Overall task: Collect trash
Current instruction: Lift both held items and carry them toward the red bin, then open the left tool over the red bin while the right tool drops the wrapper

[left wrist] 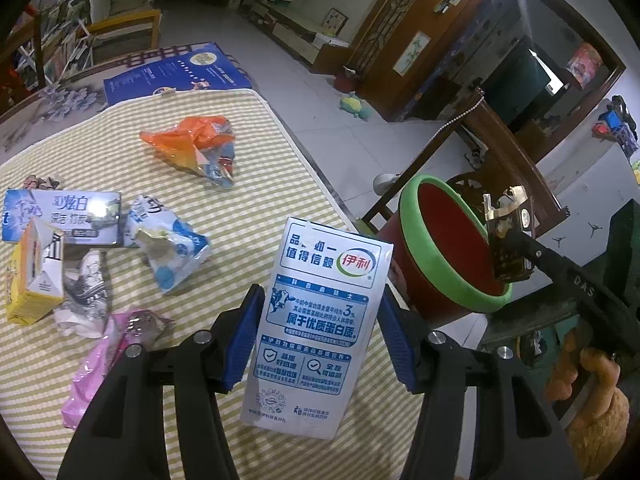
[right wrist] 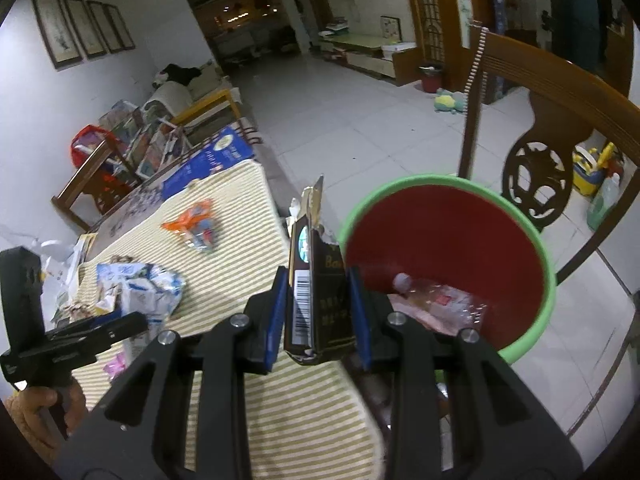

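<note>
Both grippers carry trash binward, left gripper (left wrist: 318, 330) clamping a milk carton (left wrist: 316, 320), right gripper (right wrist: 318, 312) clamping a cigarette pack (right wrist: 316, 296); next, release over the red bin (right wrist: 550, 280).

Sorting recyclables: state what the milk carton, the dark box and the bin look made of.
Milk carton: coated paperboard, glossy print, creased edges. Dark box: thin card, torn flap on top. Bin: probably moulded plastic, smooth red wall, green rim.
</note>
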Motion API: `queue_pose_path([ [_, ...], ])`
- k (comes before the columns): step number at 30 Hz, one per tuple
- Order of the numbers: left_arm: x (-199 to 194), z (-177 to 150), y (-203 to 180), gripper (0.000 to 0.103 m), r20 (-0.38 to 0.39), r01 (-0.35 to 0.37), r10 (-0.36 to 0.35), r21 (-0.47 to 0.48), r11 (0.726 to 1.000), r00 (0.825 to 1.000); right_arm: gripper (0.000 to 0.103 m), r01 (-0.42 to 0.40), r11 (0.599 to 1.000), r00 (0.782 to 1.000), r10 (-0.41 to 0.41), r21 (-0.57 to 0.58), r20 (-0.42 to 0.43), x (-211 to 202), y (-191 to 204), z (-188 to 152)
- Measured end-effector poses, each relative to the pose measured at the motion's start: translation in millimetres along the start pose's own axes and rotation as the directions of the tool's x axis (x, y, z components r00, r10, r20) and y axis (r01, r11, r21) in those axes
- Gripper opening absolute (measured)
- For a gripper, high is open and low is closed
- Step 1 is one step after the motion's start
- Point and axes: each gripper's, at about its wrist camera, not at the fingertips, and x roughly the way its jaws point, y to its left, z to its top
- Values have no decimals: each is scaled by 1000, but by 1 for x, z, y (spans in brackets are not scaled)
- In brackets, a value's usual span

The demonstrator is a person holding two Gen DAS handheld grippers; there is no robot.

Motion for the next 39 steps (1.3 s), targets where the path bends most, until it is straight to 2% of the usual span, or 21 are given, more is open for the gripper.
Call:
queue_pose_path([
  [5, 8, 6, -17, 54, -6, -6, 7, 9, 1000, 1000, 29, 41, 999, 999, -41, 35, -16, 11, -35, 8],
  [15, 22, 17, -55, 54, -14, 4, -3, 53, 999, 1000, 31, 59, 995, 998, -57, 80, -24, 22, -75, 11],
  [16, 24, 19, -61, 54, -13, 8, -7, 64, 998, 1000, 33, 63, 994, 998, -62, 91, -19, 21, -78, 11],
  [17, 25, 22, -70, 54, -10, 15, -14, 82, 997, 1000, 39, 64, 993, 998, -63, 102, -13, 20, -81, 11],
  [19, 28, 27, -83, 54, -2, 31, -31, 107, 994, 1000, 43, 70, 991, 997, -71, 111, 6, 15, -86, 10],
  [26, 55, 49, -148, 54, -2, 109, -112, 241, 964, 994, 46, 99, 980, 994, -107, 172, 38, -6, -116, 2],
  [30, 80, 56, -184, 54, -30, 148, -145, 305, 941, 989, 48, 119, 971, 991, -129, 207, 35, -18, -134, -5],
  [39, 108, 60, -223, 54, -65, 170, -157, 372, 912, 985, 48, 170, 945, 982, -185, 280, 27, -37, -165, -27],
])
